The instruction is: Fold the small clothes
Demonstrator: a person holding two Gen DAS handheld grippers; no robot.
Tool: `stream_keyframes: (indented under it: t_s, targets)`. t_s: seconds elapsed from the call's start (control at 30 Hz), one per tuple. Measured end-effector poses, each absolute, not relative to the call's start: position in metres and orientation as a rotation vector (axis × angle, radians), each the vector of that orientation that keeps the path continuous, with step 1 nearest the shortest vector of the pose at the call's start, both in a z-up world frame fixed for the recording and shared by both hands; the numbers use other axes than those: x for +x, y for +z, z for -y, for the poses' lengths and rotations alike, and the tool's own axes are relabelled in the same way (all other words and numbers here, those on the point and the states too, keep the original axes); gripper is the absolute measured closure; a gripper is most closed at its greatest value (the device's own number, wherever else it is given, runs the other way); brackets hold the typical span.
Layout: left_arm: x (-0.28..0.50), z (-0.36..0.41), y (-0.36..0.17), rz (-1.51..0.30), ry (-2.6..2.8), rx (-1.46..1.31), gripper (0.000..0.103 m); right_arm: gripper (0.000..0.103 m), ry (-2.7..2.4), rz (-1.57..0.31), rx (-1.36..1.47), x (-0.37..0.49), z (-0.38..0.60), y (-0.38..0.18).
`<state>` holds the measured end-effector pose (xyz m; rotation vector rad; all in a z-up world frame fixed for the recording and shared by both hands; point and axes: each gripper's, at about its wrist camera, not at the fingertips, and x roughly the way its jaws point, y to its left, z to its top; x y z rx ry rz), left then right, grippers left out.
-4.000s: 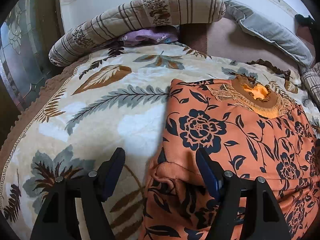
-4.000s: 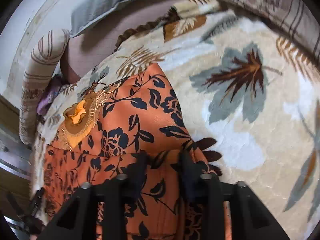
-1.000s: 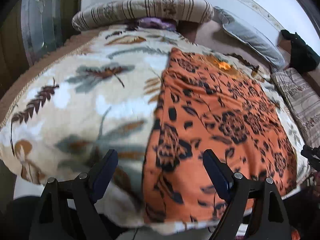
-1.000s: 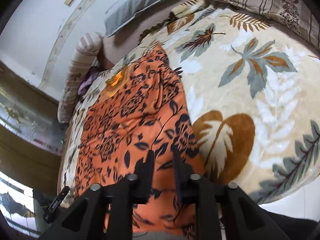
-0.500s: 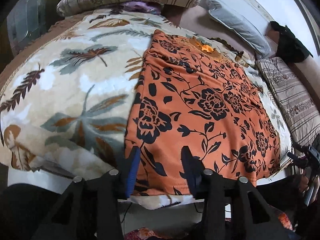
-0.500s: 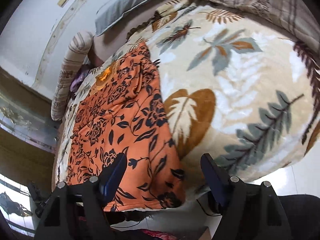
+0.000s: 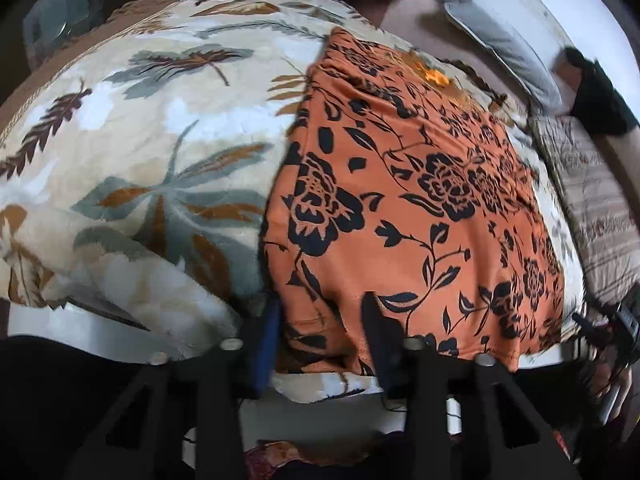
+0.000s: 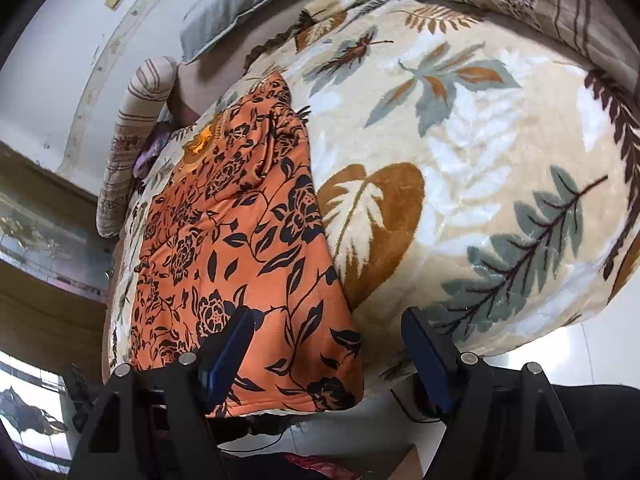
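An orange garment with black flowers (image 7: 400, 200) lies flat and lengthwise on the leaf-patterned blanket (image 7: 140, 160), its hem hanging at the bed's near edge. My left gripper (image 7: 322, 320) is closing on the hem's left corner; the cloth bunches between its pads. In the right wrist view the same garment (image 8: 240, 240) runs away to the upper left. My right gripper (image 8: 326, 344) stands open astride the hem's right corner, one finger over the cloth, the other over the blanket (image 8: 480, 160).
A striped bolster (image 8: 136, 120) and a grey pillow (image 7: 500, 52) lie at the far end of the bed. A striped cushion (image 7: 600, 208) borders the right side. The bed's edge drops off just under both grippers.
The left jaws have narrowed from wide apart onto the hem's left corner. The right jaws let go of the cloth and spread wide, then stayed still.
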<state>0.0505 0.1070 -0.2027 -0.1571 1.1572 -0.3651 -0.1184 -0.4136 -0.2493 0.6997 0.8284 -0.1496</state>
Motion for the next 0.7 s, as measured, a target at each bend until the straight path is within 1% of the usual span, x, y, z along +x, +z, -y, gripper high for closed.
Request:
stream_keyframes:
  t_s: [0.13,0.4,0.47,0.57,0.6,0.67,0.7]
  targets:
    - [0.055,-0.111,-0.207,-1.194,-0.343,-0.184,0.069,0.024,-0.159,-0.830,0.705,-0.119,0.416,-0.249]
    - [0.056,-0.106,-0.210,-1.196,-0.398,-0.212,0.069,0.024,-0.159,-0.881,0.769,-0.121,0.429,-0.261]
    - [0.056,-0.107,-0.210,-1.191,-0.397,-0.206,0.072,0.024,-0.146,-0.892,0.765,-0.118,0.428,-0.265]
    - [0.058,-0.112,-0.212,-1.212,-0.397,-0.252,0.072,0.024,-0.101,-0.924,0.816,-0.112,0.423,-0.275]
    - [0.058,-0.113,-0.211,-1.212,-0.398,-0.256,0.070,0.024,-0.076,-0.935,0.825,-0.110,0.420,-0.278]
    - [0.059,-0.113,-0.212,-1.211,-0.398,-0.256,0.061,0.024,-0.087,-0.968,0.794,-0.105,0.410,-0.283]
    - [0.058,-0.113,-0.213,-1.210,-0.396,-0.258,0.057,0.026,-0.112,-0.988,0.786,-0.102,0.407,-0.288]
